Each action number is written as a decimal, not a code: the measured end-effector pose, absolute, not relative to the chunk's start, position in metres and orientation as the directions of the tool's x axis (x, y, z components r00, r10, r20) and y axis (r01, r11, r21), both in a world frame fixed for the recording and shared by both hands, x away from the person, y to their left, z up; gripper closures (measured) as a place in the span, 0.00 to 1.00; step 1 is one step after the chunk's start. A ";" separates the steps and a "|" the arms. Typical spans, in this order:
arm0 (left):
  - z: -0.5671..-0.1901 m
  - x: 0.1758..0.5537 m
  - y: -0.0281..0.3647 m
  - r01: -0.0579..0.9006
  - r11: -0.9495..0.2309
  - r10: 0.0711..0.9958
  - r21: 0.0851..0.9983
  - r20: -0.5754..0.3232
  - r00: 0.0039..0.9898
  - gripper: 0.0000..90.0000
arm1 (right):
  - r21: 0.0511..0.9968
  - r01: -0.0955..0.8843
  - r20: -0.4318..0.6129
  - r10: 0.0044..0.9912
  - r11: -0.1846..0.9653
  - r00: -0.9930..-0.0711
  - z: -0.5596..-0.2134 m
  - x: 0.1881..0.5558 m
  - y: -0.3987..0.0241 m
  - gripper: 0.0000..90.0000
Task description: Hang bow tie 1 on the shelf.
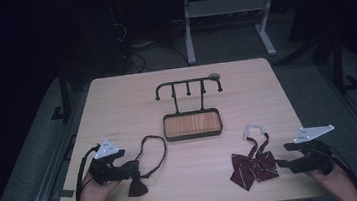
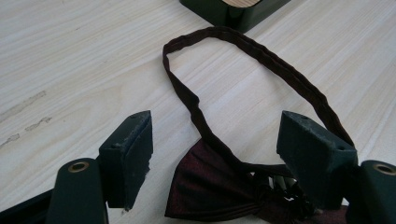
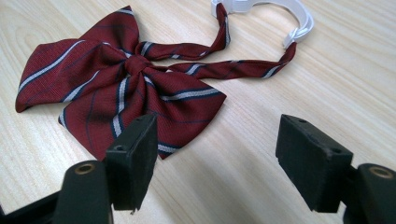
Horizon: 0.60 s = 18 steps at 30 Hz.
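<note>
While wide apart, left gripper [image 2: 215, 154] perhaps touching dark bow tie [image 2: 219, 191].

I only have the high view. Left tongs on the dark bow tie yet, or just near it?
Observer: Not gripping. The left tongs stand open, jaws either side of the dark bow tie.
Operator: Right side?
Observer: The right tongs are open too, short of the striped bow tie, nothing between the jaws.
Operator: What's the striped one's neck strap?
Observer: Red striped bands ending in a white plastic clasp, lying flat on the table.
</note>
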State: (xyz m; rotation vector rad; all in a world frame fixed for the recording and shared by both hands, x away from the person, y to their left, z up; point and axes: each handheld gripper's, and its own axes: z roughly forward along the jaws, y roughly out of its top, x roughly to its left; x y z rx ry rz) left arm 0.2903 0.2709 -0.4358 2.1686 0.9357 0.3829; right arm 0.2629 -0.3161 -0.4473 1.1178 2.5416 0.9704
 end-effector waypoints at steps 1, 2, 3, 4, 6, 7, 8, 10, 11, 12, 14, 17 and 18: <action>-0.436 0.290 0.271 0.506 -0.470 0.723 0.723 -0.012 0.690 0.30 | 0.639 0.583 0.075 0.713 0.502 -0.697 -0.448 0.264 -0.316 0.33; -0.437 0.290 0.271 0.507 -0.472 0.724 0.721 -0.011 0.690 0.30 | 0.636 0.584 0.073 0.714 0.504 -0.697 -0.448 0.265 -0.315 0.33; -0.437 0.290 0.271 0.507 -0.472 0.724 0.721 -0.011 0.690 0.30 | 0.636 0.584 0.073 0.714 0.504 -0.697 -0.448 0.265 -0.315 0.33; -0.438 0.290 0.272 0.513 -0.469 0.727 0.719 -0.015 0.686 0.30 | 0.640 0.580 0.075 0.709 0.505 -0.701 -0.448 0.266 -0.314 0.32; -0.439 0.288 0.273 0.516 -0.466 0.728 0.719 -0.020 0.685 0.30 | 0.636 0.584 0.079 0.711 0.504 -0.699 -0.448 0.266 -0.311 0.32; -0.438 0.288 0.273 0.511 -0.468 0.726 0.721 -0.017 0.688 0.30 | 0.632 0.580 0.070 0.708 0.514 -0.703 -0.449 0.266 -0.310 0.32; -0.438 0.287 0.273 0.508 -0.468 0.725 0.723 -0.015 0.689 0.30 | 0.630 0.574 0.059 0.705 0.523 -0.707 -0.448 0.265 -0.309 0.32; -0.437 0.287 0.274 0.500 -0.472 0.724 0.726 -0.004 0.690 0.30 | 0.631 0.571 0.056 0.703 0.525 -0.709 -0.446 0.264 -0.307 0.33; -0.436 0.287 0.274 0.502 -0.467 0.726 0.728 -0.009 0.688 0.30 | 0.635 0.568 0.054 0.703 0.524 -0.710 -0.444 0.264 -0.307 0.33; -0.436 0.287 0.275 0.500 -0.468 0.726 0.729 -0.005 0.688 0.30 | 0.637 0.567 0.054 0.704 0.522 -0.708 -0.443 0.263 -0.307 0.33; -0.436 0.287 0.276 0.499 -0.466 0.726 0.731 -0.005 0.687 0.30 | 0.645 0.561 0.051 0.703 0.519 -0.709 -0.442 0.263 -0.306 0.33; -0.436 0.286 0.277 0.502 -0.460 0.728 0.733 -0.013 0.686 0.30 | 0.637 0.565 0.052 0.701 0.525 -0.711 -0.441 0.263 -0.304 0.33; -0.435 0.286 0.277 0.499 -0.459 0.727 0.735 -0.012 0.686 0.30 | 0.635 0.564 0.053 0.699 0.527 -0.713 -0.440 0.264 -0.304 0.33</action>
